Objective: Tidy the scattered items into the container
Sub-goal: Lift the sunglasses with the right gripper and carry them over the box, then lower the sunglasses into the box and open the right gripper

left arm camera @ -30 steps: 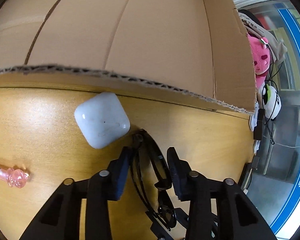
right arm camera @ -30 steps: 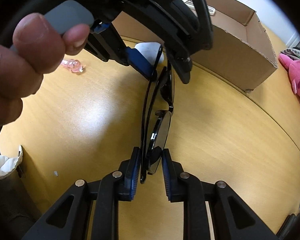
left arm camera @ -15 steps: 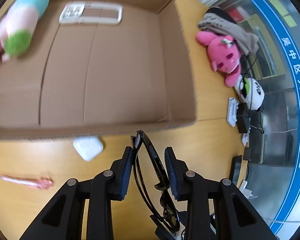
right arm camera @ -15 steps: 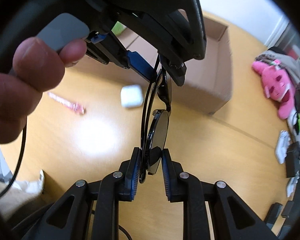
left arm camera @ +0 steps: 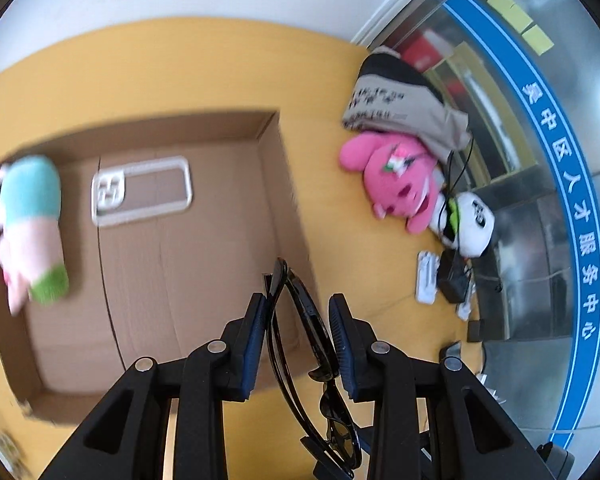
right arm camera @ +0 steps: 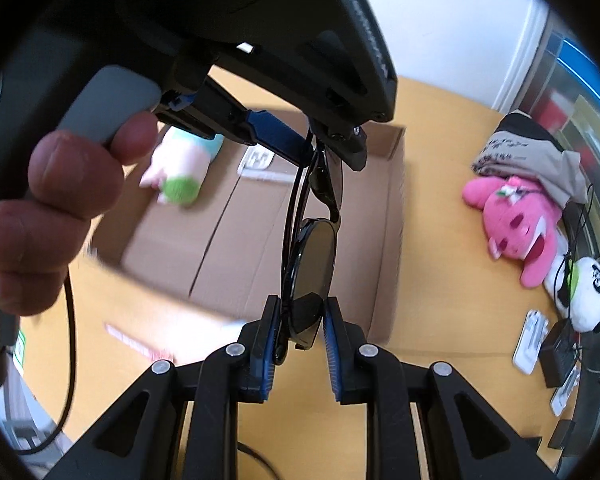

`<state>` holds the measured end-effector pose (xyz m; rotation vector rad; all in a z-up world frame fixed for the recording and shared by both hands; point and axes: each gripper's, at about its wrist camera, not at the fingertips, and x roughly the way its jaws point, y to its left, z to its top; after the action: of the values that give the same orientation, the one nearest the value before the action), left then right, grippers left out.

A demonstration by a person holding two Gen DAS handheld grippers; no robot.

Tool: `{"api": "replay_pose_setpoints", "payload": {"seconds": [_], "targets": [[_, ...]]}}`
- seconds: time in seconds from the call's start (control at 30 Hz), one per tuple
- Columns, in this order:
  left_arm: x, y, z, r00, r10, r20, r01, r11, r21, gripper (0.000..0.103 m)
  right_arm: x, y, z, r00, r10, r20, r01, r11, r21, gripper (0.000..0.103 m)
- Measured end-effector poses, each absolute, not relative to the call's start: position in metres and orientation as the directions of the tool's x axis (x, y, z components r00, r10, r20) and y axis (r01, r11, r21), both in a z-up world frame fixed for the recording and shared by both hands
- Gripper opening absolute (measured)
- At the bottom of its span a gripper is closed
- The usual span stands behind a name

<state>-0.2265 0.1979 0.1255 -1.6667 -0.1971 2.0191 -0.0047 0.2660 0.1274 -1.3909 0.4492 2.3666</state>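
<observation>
The box [left arm camera: 148, 272] lies open below with a toy [left arm camera: 30, 224] inside at its left. Both grippers, left [left arm camera: 298, 340] and right [right arm camera: 298, 340], are closed on the sunglasses [right arm camera: 312, 256], carried above the box's right part; next, lower and release them

Bare box floor [left arm camera: 204, 264] beside phone case [left arm camera: 142, 190]

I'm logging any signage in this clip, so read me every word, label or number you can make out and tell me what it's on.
"务中心人才服务中心": white characters on the blue curved band across the glass wall; the topmost character is unclear.
Dark print on the grey folded cloth: too blurred to read.
Embossed lettering on the left claw's black housing: too distorted to read.
Red print on the cardboard box outer wall: blurred, unreadable.
Yellow sticky notes: no legible writing.
</observation>
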Motion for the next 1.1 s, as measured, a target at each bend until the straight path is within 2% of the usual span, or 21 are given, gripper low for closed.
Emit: {"api": "replay_pose_setpoints", "payload": {"seconds": [0.2,0.37,0.63,0.9,1.1], "targets": [[-0.285,0.212,0.142,-0.125,0.477,-0.87,-0.325,-0.848,-0.419,0.034,-0.046,0.317,0.141,-0.446,0.144,-0.883,-0.49,-0.865,0.106,0.02],[-0.328,0.221,0.128,-0.108,0.456,-0.883,-0.35,-0.849,-0.395,0.034,-0.083,0.347,0.131,-0.435,0.113,-0.893,-0.504,-0.852,0.138,0.02],[-0.384,0.227,0.058,-0.03,0.441,-0.897,-0.348,-0.846,-0.404,0.034,-0.133,0.381,0.075,-0.367,0.056,-0.929,-0.548,-0.82,0.167,0.02],[-0.402,0.225,-0.015,0.032,0.425,-0.905,-0.344,-0.845,-0.409,0.034,-0.161,0.382,0.005,-0.286,0.024,-0.958,-0.566,-0.811,0.149,0.02],[-0.414,0.223,-0.05,0.055,0.439,-0.897,-0.32,-0.843,-0.432,0.033,-0.173,0.385,-0.027,-0.246,0.029,-0.969,-0.576,-0.808,0.123,0.02]]}}
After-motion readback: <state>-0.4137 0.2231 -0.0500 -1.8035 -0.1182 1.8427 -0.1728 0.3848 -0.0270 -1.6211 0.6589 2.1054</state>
